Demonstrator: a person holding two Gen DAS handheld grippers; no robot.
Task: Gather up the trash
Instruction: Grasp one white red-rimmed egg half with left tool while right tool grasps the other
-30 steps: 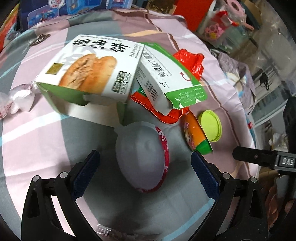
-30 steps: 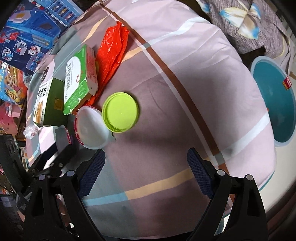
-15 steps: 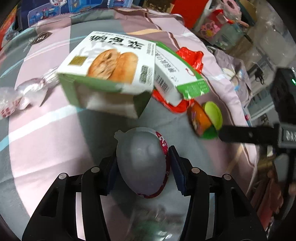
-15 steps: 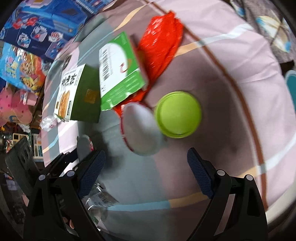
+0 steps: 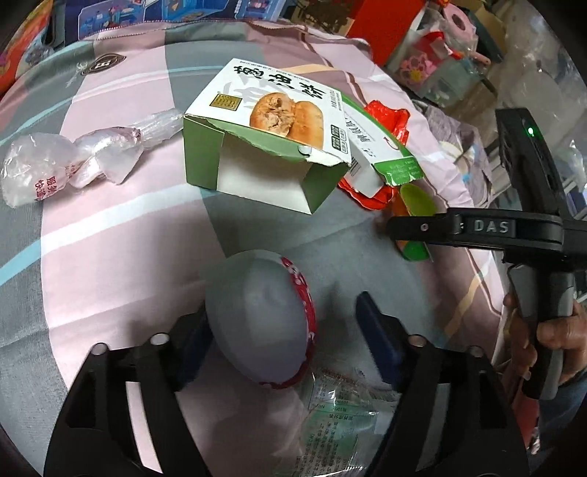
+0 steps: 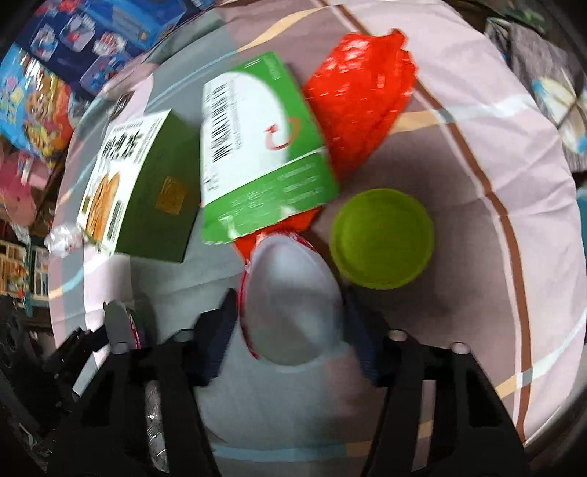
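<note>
Surface is a bed-like top under a plaid sheet (image 5: 121, 227), pink/grey blocks with white, teal and brown stripes; it domes and drops off at the far and right edges. Room is cluttered: blue toy boxes (image 6: 91, 47) past the far-left edge, a red box (image 5: 389, 29) and pink clutter beyond the far-right edge in the left view.

Left gripper (image 5: 282, 330): jaws apart. A white cup with red rim (image 5: 262, 319) lies on its side between them, touching the left pad; visible gap to the right pad. A clear printed wrapper (image 5: 341, 414) sits just below the cup, near the right finger base.

Ahead of the left jaws: torn-open pastry box (image 5: 268, 135), its open end facing the gripper. Left of it, crumpled clear plastic (image 5: 73, 161). Right of it, a green-white carton (image 5: 385, 154) leaning on a red plastic bag (image 5: 389, 117).

Right gripper (image 6: 290, 323): fingers bracket a second white cup (image 6: 293, 304), also on its side, pads at both flanks. Frame is motion-blurred, so contact can't be confirmed. Green lid (image 6: 381, 238) sits just ahead-right of the jaws, touching or nearly touching the cup. The carton and the bag are directly ahead; the pastry box is ahead-left.

The right gripper's arm (image 5: 473, 227) crosses the left view's right side, partly covering the green lid there.
</note>
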